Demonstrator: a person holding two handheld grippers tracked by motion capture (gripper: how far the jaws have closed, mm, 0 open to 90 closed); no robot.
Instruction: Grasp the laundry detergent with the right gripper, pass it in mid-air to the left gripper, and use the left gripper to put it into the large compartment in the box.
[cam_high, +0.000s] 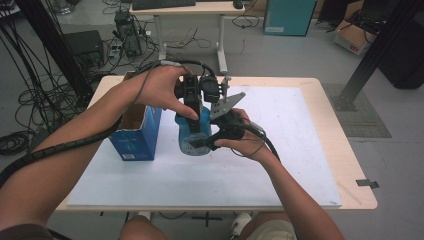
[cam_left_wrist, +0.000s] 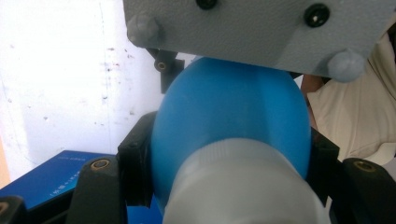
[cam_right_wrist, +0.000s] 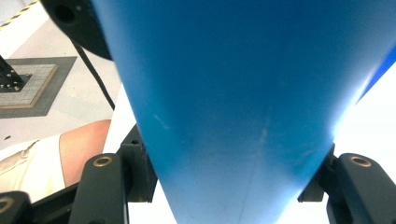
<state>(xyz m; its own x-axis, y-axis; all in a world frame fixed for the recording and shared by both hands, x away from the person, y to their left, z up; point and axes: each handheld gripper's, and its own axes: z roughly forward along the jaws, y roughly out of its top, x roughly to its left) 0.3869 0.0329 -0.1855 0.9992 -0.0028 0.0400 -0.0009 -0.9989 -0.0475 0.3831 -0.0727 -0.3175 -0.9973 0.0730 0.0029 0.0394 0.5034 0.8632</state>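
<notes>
A blue plastic bottle with a white cap stands over the white board, held by both grippers. My left gripper comes down from above and is shut on the bottle's rounded shoulder just below the cap, one black jaw on each side. My right gripper reaches in from the right and is shut on the bottle's lower body. Its grey three-cornered plate shows just beyond the bottle in the left gripper view. Hands and grippers hide much of the bottle in the high view.
An open blue carton stands just left of the bottle, close to the left forearm. A white board covers most of the wooden table. Cables, a desk and boxes lie on the floor beyond the table.
</notes>
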